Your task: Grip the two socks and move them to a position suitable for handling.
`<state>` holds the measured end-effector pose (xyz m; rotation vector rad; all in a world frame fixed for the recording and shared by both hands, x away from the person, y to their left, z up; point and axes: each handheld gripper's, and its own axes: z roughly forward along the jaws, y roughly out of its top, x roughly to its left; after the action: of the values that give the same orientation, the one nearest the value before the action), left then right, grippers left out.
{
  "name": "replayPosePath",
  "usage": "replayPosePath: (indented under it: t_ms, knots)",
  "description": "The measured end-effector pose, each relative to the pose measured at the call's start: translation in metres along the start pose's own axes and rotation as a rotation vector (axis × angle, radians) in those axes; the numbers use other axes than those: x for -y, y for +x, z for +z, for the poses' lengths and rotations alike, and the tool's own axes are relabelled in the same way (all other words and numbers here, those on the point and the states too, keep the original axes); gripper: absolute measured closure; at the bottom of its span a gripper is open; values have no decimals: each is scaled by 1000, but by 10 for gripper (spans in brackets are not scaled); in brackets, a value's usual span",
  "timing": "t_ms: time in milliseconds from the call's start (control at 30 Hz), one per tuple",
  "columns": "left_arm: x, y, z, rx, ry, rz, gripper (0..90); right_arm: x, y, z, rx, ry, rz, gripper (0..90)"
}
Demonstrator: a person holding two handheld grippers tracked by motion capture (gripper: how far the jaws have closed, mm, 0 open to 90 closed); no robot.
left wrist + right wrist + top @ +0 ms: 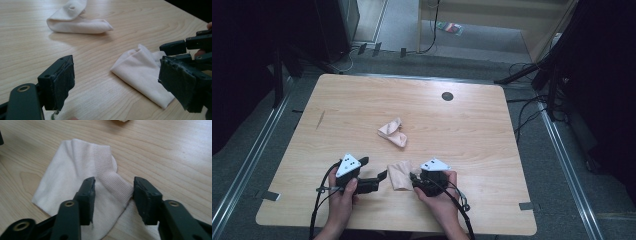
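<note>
Table: a light wood top (472, 130) with a dark round hole (447, 96) near its far edge; the person's forearms come in at the near edge.

Left claw: the left claw (379, 176) lies low over the table near the front edge, held in the left hand (343, 192), a grey three-cornered plate on top. Its jaws stand wide apart with nothing between them, released. In the left gripper view (115, 82) bare wood lies between the two black pads.

Right claw: the right claw (413, 177) is held in the right hand (439, 192), pointing toward the left claw. In the right gripper view (113, 195) its jaws stand apart, one on each side of the near sock's ribbed cuff; the pads are not pressed on the cloth, so it is released, grasping nothing.

Near sock: a pale pink sock (400, 175) lies flat between the two claws, just ahead of the left claw's tips and under the right claw's tips. In the left gripper view it (143, 72) lies ahead and to the right of the jaws, with the right claw at its far side. In the right gripper view it (72, 177) spreads ahead and to the left of the jaws.

Far sock: a second pale sock (393, 132), loosely crumpled, lies beyond both claws toward the table's middle, apart from the near sock. In the left gripper view it (77, 22) lies well ahead of the jaws.

Cables: black cables trail from each claw back past the hands.
</note>
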<state>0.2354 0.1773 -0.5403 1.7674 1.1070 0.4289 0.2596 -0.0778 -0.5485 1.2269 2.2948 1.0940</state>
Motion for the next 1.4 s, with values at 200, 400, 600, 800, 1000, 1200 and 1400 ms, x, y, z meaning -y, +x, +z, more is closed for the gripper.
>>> replayPosePath:
  t_ms: [200,400,600,800,1000,1200,1400]
  knots:
    - [1,-1,1,13,15,1,140,2,4,-4,32,-17,-21,869]
    - [2,-5,3,56,43,8,140,-21,12,-22,-53,-48,-12,877]
    - [3,-19,12,91,128,18,113,-51,24,-42,-127,-92,-34,876]
    - [0,-33,21,95,147,37,100,-67,36,-58,-207,-138,-47,875]
    - [0,-36,19,-82,105,112,304,-76,38,-82,-322,-227,-24,875]
    - [0,-13,-8,-212,76,241,883,-64,5,-78,-251,-182,58,880]
    - [6,-10,-10,-276,167,421,893,-26,-23,-44,-194,-32,136,892]
